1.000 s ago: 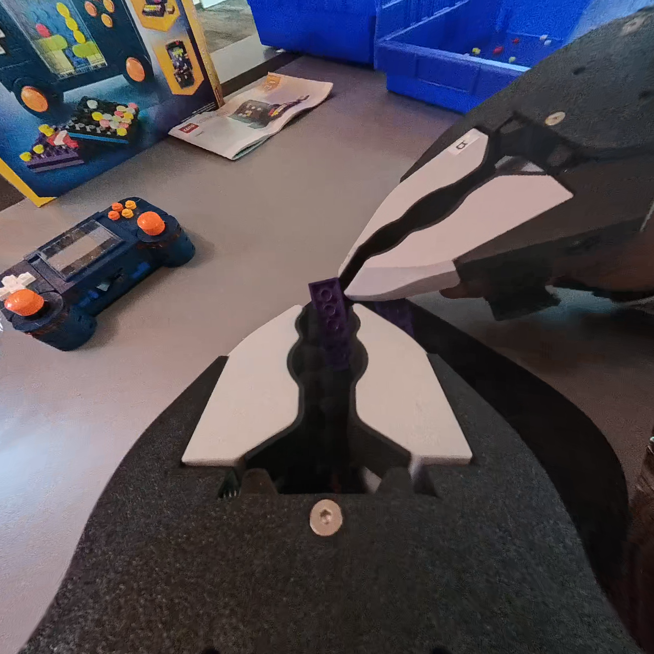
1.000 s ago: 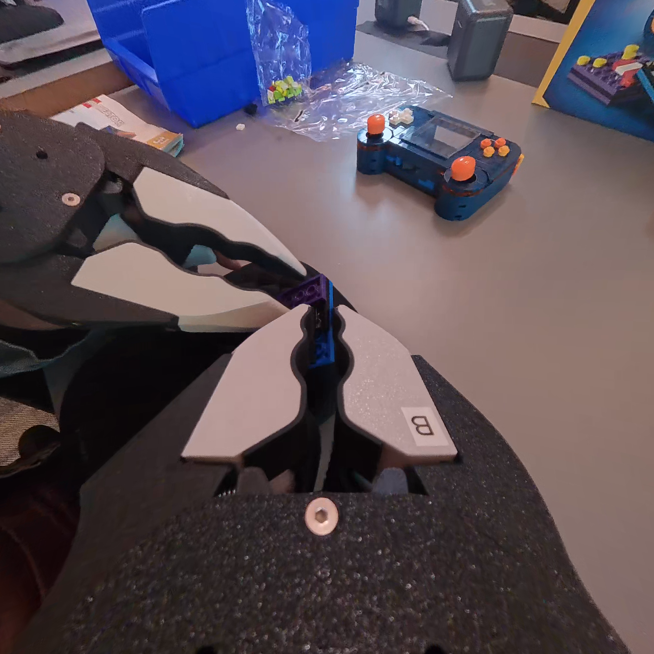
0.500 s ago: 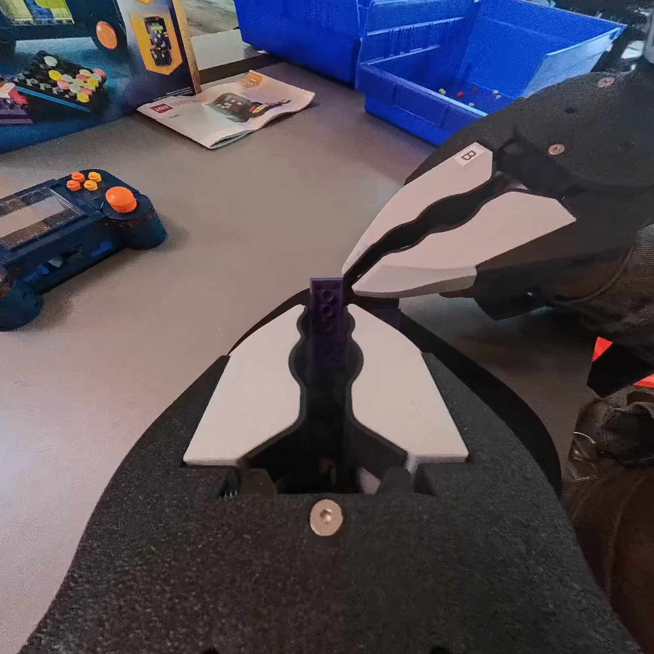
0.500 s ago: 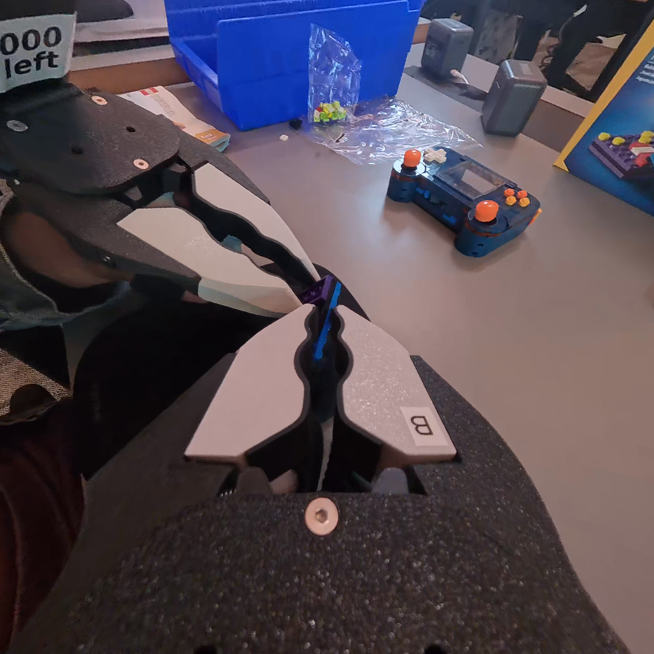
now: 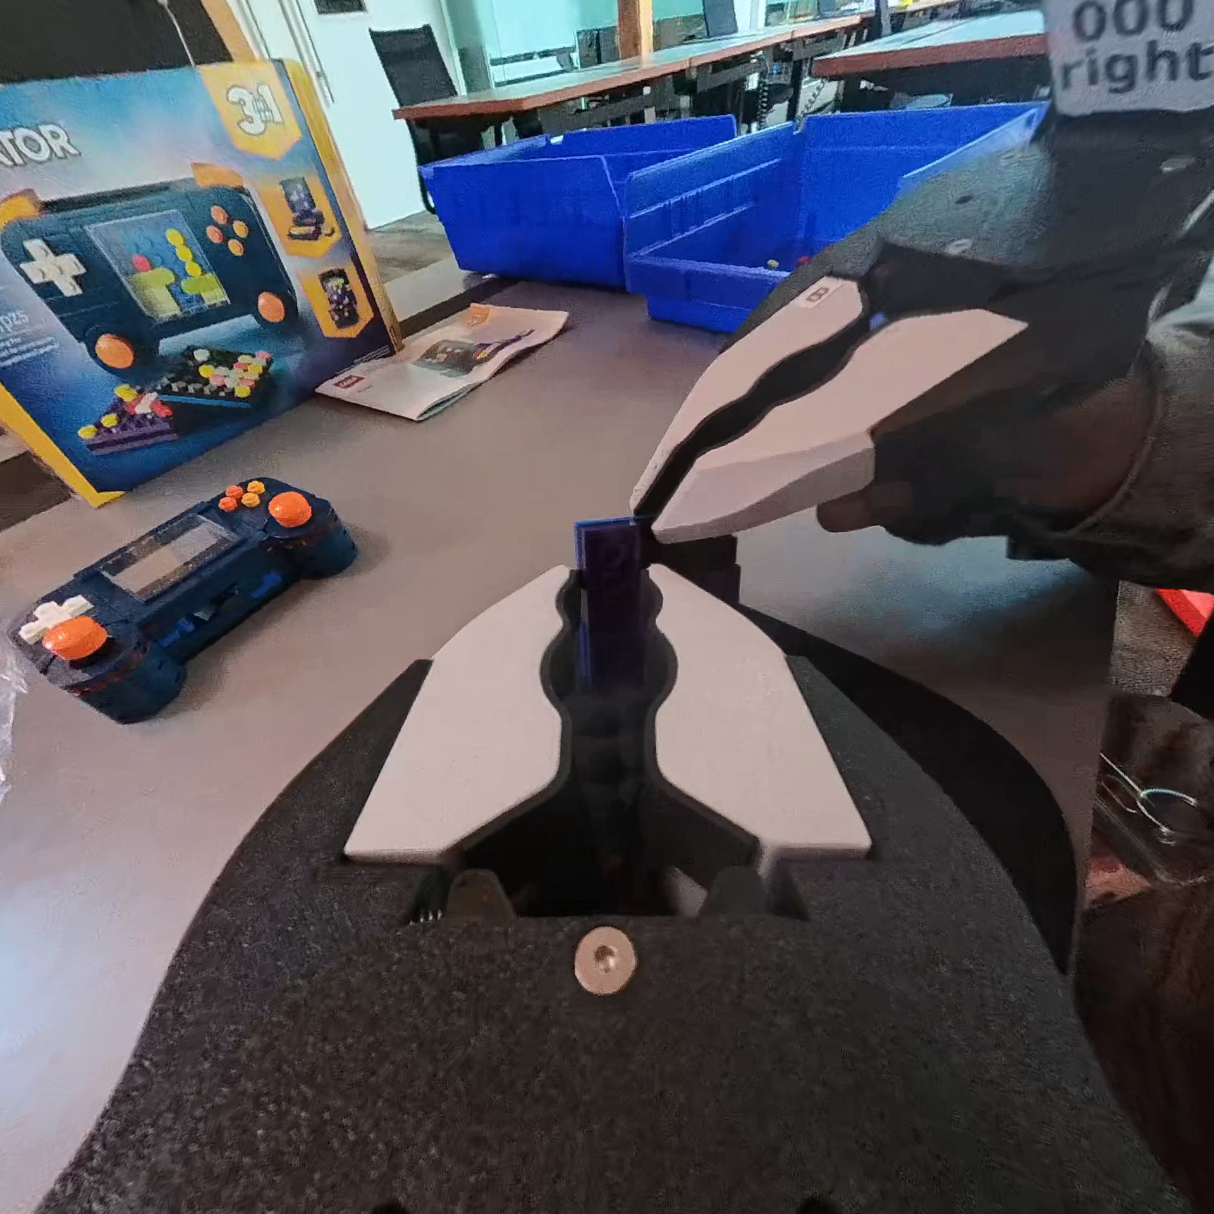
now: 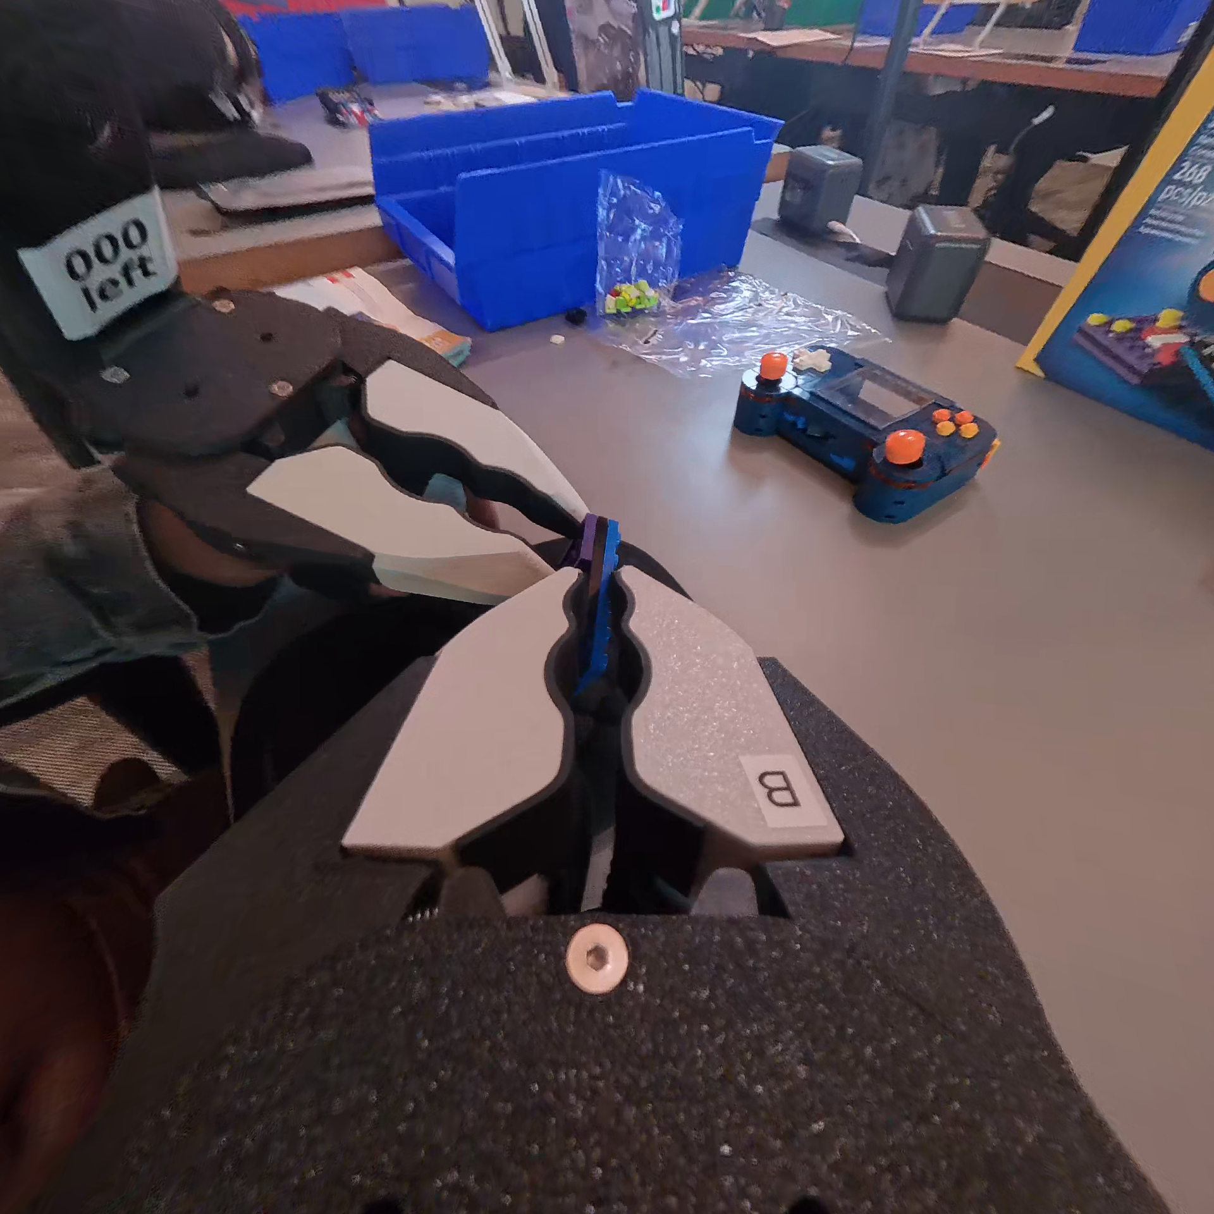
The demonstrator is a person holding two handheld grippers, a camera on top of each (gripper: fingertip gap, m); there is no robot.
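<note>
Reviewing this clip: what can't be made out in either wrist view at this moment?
- Lower end of the purple plate, left wrist view: hidden between the left hand-held gripper fingers.
- Whether the blue plate and purple plate are fully pressed together: seam covered by the right hand-held gripper fingers.
- Blue bin contents, left wrist view: tiny, behind its wall.
- Box: cut off by the left edge.

A grey counter point(image 5: 460, 499) fills the front. Behind it stand long brown desks point(image 5: 591, 85), a black chair point(image 5: 414, 66) and bright glass walls point(image 5: 539, 26).
</note>
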